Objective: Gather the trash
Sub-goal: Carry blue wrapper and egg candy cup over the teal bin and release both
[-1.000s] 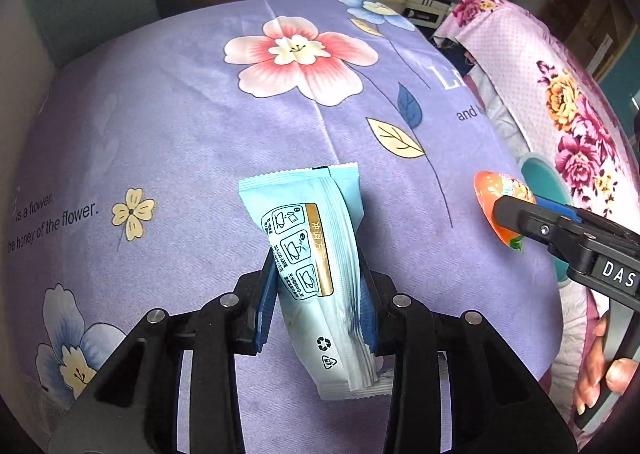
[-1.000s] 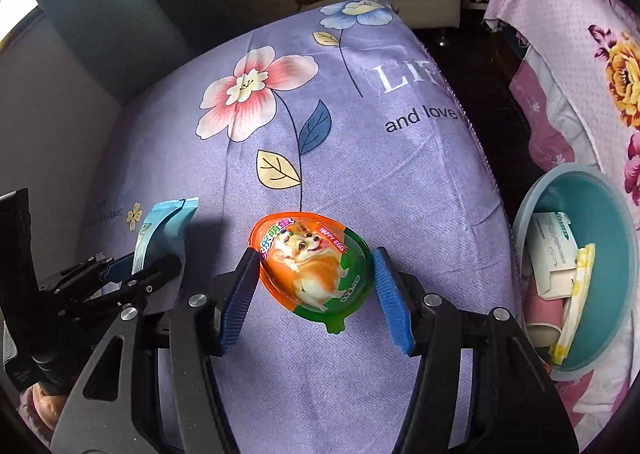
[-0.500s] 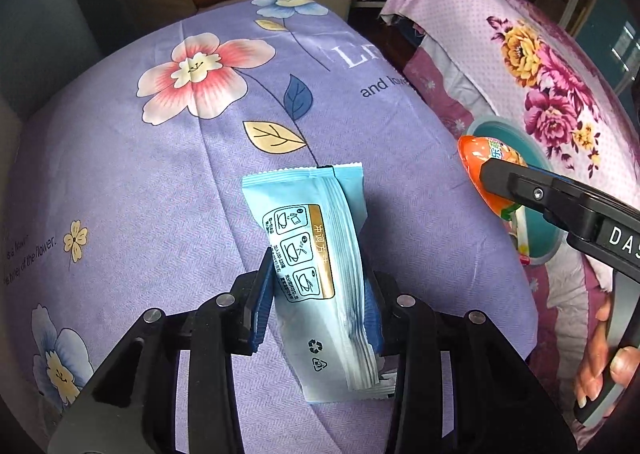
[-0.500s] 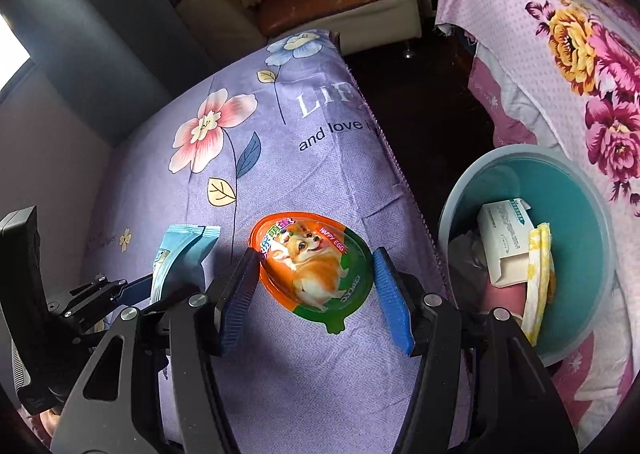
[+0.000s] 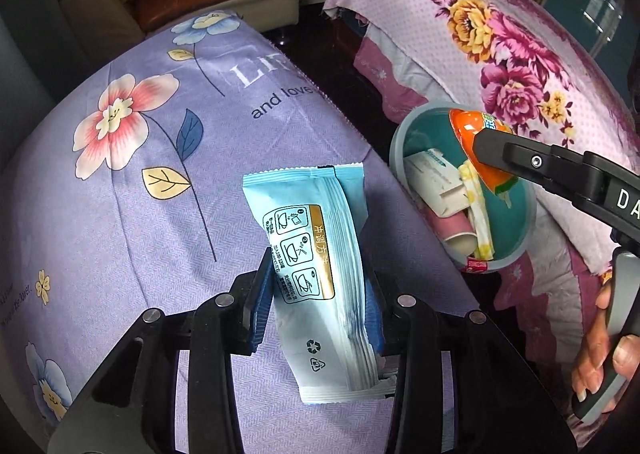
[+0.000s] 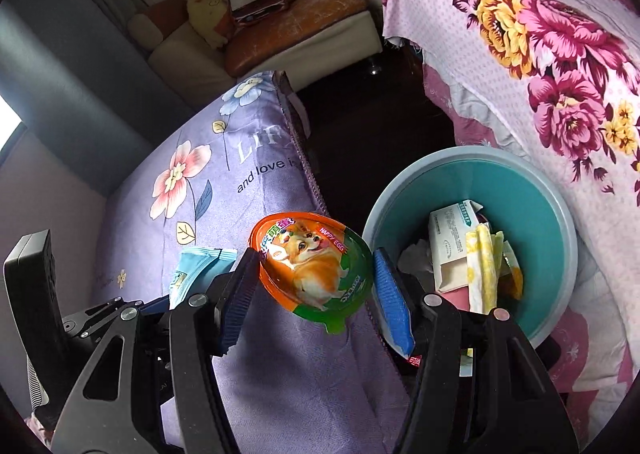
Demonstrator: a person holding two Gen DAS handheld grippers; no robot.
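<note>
My left gripper (image 5: 320, 294) is shut on a light blue sachet (image 5: 312, 214), which it holds upright above the purple flowered cloth (image 5: 140, 194). My right gripper (image 6: 312, 278) is shut on an orange egg-shaped pack with a dog picture (image 6: 316, 254). That pack hangs at the table's right edge, beside the rim of a teal bin (image 6: 532, 222). In the left wrist view the orange pack (image 5: 468, 126) shows over the bin (image 5: 396, 142). The bin holds a white carton (image 6: 448, 246), a yellow wrapper and a pink tube.
A pink flowered cover (image 5: 500, 34) drapes the furniture right of the bin. Dark floor (image 6: 360, 126) runs between it and the table. A sofa with cushions (image 6: 280, 22) stands at the back. A person's hand (image 5: 596, 350) grips the right tool's handle.
Both grippers have swept right across the table with their loads. The teal bin has come from the frame edge into fuller view, now next to the orange pack.
</note>
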